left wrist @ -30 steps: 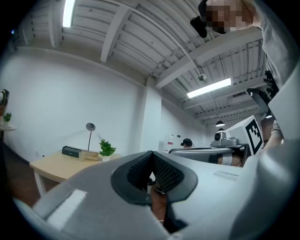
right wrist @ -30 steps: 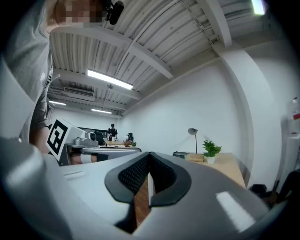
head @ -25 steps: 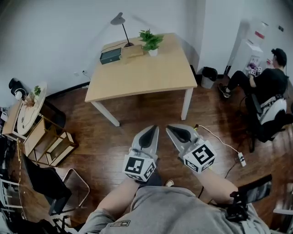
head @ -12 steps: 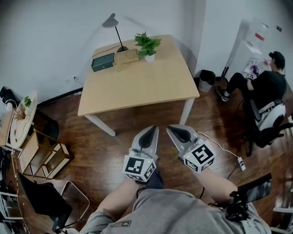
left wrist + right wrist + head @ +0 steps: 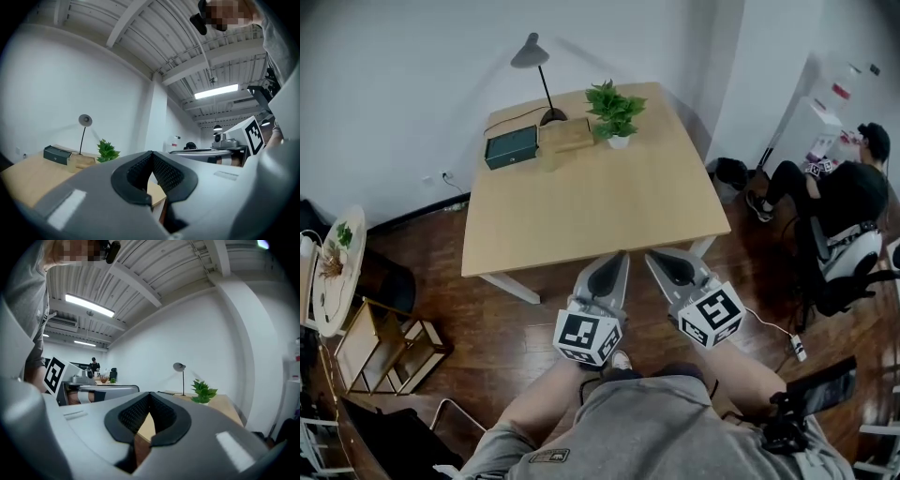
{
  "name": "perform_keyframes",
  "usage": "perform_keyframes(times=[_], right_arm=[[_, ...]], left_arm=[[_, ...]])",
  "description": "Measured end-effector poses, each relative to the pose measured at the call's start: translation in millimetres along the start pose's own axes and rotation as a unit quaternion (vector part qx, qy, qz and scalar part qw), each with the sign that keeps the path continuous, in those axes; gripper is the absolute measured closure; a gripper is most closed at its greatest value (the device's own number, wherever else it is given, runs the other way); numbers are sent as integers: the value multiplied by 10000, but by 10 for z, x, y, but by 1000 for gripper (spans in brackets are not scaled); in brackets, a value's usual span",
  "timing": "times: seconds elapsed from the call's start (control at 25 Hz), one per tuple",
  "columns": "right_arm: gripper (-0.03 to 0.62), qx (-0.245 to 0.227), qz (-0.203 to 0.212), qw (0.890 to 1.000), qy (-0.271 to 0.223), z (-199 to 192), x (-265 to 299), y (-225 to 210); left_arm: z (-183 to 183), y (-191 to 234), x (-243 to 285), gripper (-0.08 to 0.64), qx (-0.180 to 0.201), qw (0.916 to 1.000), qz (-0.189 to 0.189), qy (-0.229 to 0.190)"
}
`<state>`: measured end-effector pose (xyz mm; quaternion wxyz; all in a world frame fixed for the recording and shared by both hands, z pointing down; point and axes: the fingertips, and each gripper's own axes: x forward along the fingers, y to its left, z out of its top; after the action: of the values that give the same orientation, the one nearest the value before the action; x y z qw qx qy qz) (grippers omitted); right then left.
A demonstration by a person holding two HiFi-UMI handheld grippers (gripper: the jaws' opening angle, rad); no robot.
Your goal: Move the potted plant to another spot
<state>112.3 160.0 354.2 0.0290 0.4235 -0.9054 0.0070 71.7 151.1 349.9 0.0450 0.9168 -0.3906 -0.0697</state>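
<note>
Potted plant [image 5: 616,114] stands untouched at the far edge of the table [image 5: 581,211]. We judge this the approach: our left gripper [image 5: 617,258] and right gripper [image 5: 656,258], jaws together and empty, hover at the table's near edge. Next we must reach across, part the jaws and clasp it.

Both held out ahead of you, side by side and level. Your left gripper [image 5: 621,257] has its jaws pressed together, nothing between them. Your right gripper [image 5: 651,257] is the same story, closed up and empty, tips angling in toward each other.
</note>
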Motion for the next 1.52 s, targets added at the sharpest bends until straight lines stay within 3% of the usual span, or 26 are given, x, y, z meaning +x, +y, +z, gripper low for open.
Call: perform_keyframes(times=[0.48,1.16,1.52], right_arm=[[586,177,-94,9998,58,-143,598,-672],[586,327,602,9975,179,-263,1675,-2360],[586,460,576,9967,332,-361,2273,-2732]], left_arm=[[-129,515,734,552,-103,9997,-67,217],[-337,1497,2470,552,-210,9960,817,280],[-449,2068,2819,552,-284,9936,969,501]])
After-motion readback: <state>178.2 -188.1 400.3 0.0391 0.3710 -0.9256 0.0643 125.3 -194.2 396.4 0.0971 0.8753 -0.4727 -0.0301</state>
